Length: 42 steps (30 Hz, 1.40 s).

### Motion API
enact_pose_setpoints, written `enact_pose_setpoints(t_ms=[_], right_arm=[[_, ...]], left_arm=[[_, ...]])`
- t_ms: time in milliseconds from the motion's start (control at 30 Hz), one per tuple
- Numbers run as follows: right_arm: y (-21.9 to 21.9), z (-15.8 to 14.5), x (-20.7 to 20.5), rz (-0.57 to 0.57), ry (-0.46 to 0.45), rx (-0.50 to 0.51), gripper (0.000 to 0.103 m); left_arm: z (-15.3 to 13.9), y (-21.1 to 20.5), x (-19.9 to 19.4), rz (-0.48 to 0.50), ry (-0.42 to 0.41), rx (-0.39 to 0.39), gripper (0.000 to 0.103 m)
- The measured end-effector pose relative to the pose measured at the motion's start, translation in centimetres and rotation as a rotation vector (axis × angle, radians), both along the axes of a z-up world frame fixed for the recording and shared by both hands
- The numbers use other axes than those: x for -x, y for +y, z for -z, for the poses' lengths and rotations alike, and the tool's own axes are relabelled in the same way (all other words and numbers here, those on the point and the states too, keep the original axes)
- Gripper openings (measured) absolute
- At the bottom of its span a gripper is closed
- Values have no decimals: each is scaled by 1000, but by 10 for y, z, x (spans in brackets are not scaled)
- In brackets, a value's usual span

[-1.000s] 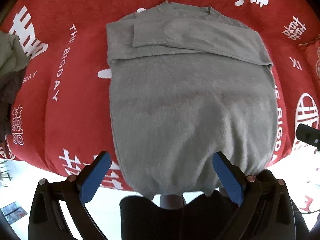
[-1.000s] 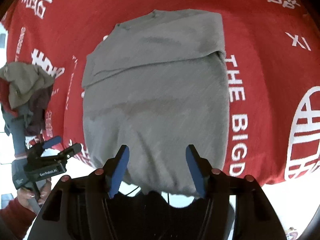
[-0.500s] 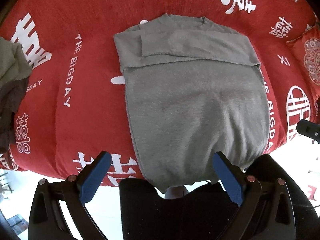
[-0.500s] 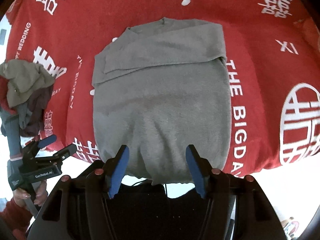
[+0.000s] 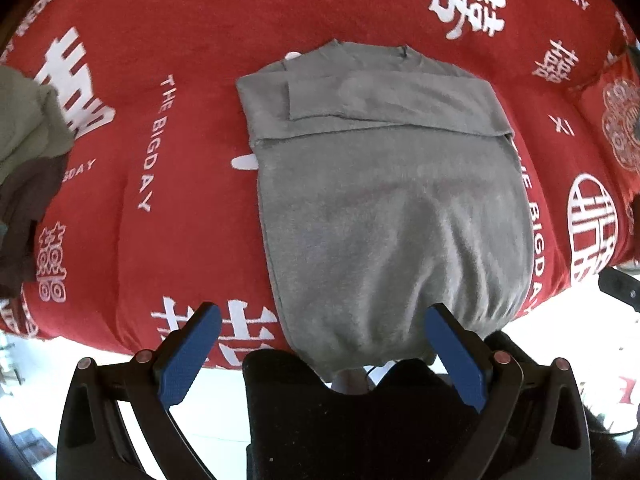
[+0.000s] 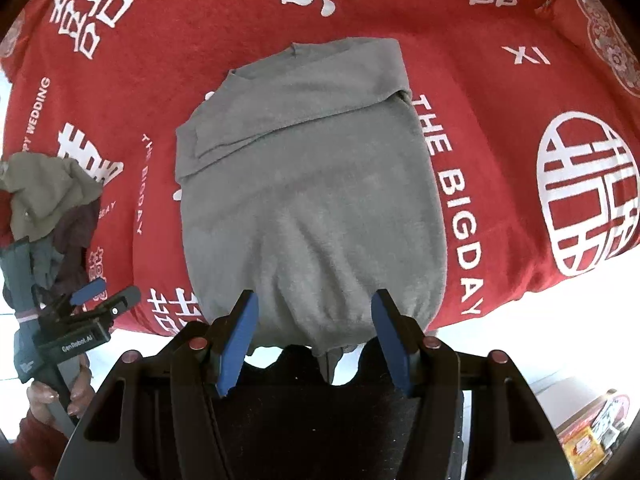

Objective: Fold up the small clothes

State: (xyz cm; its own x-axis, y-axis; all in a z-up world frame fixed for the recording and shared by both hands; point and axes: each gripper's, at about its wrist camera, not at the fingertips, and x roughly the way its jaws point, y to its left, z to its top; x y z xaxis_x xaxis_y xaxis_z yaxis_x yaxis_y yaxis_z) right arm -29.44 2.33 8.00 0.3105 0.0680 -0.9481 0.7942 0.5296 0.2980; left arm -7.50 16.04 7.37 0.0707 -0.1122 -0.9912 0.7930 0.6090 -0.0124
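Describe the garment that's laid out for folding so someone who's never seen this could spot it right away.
Look at the big red blanket printed with white characters. In its middle lies a grey sweater, neckline at the far side, sleeves folded across the chest, hem hanging over the near edge. Unlike the crumpled olive and dark clothes pile at the left edge, it is spread flat and plain grey.

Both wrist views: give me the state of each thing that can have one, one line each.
Grey sweater: flat on the red blanket, sleeves folded across the chest, hem hanging over the edge.
Clothes pile: crumpled, unfolded.
Left gripper: open, empty.
Right gripper: open, empty.
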Motion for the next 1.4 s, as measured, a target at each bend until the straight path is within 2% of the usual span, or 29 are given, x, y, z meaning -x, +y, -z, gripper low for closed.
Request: enact_pose_setpoints(t_ms=[300,500,600,733,900,1000,1100,1233,1400], right_arm=[[-19,-1,67,-34,-55,6,63],[-22,13,92,-128,-92,4,65],[-23,35,94,-146,-95,-57,65],[-21,79,93,-155,-109,-148,65],[-17,140,92,-171,-96,-192,65],[-18,173,93,-169,-94,-209,65],[-20,202,91,-180,-89,-210,65],[-18,228,90,-185,-91,-250,66],[-14,233,89,-225,-132,-301,68]], left_arm=[[5,4,56,-102,-33,-26,102],[22,26,71,-211,11,-45,102],[37,42,71,-238,28,-57,102],[62,60,65,-226,59,-18,102],[119,69,52,-173,136,30,102],[149,72,46,-143,152,43,102],[173,77,40,-149,191,61,102],[191,80,39,-137,220,65,102],[198,69,47,-85,313,123,102]])
